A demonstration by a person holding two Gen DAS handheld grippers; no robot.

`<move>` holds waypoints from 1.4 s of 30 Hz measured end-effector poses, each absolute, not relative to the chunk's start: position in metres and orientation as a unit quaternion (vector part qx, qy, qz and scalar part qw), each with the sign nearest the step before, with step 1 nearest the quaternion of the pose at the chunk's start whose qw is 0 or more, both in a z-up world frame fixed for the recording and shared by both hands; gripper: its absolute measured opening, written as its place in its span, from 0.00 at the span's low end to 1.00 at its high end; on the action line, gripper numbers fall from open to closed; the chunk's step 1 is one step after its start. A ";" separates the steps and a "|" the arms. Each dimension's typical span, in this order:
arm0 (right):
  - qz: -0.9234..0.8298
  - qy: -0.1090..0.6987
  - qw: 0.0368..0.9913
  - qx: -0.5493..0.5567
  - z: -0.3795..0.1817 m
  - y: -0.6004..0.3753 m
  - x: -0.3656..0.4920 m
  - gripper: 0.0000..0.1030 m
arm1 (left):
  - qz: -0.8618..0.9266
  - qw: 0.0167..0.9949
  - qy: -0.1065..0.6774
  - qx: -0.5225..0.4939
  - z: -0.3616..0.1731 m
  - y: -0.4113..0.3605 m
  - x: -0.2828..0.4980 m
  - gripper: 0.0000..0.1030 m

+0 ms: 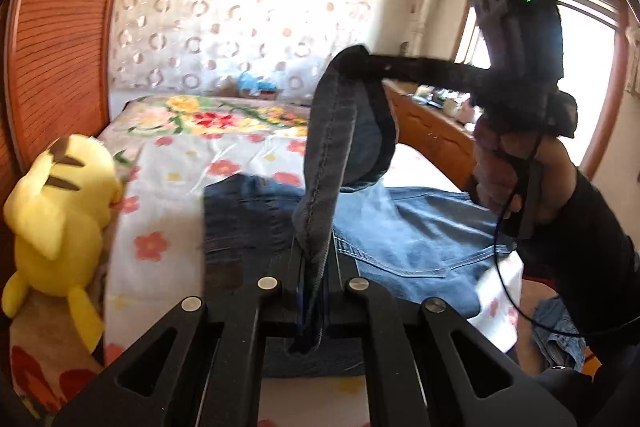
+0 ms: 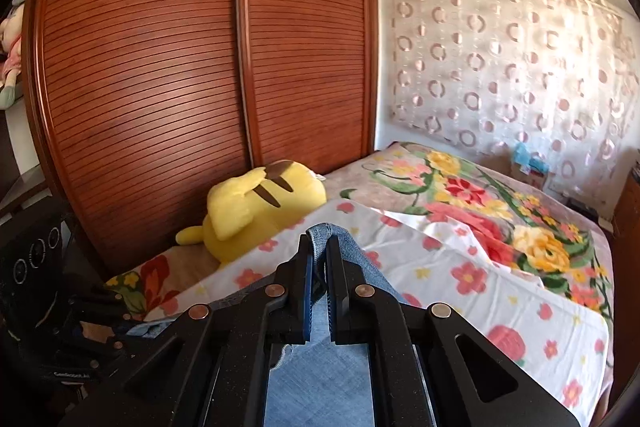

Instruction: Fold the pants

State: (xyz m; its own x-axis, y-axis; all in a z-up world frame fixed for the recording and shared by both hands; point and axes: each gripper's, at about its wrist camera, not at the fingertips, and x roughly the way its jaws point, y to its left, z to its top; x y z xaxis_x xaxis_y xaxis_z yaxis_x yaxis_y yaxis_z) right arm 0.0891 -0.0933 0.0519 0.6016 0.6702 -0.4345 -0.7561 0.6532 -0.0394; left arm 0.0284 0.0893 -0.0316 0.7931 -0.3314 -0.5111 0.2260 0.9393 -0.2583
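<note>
My left tongs are clamped tight on a lifted hem of the blue denim pants. The rest lies on the floral-sheeted bed toward twelve o'clock. My right tongs pinch another denim fold, closed. A yellow plush toy lies at eleven o'clock.

Blue denim pants: mid-blue where lit, dark indigo in shadow, pale stitching along the seams. Beneath them, white bed sheet scattered with small pink, red and yellow flowers. Beyond the sheet, beige blanket with large red, yellow and green blooms. Left of the sheet, yellow plush toy with dark brown stripes. Behind the toy, reddish-brown slatted wardrobe. Black grippers.
</note>
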 end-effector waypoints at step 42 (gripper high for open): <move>0.268 0.336 0.898 -0.091 -0.037 -0.162 0.161 0.56 | -0.065 0.931 0.347 -0.095 -0.089 0.103 0.037 0.75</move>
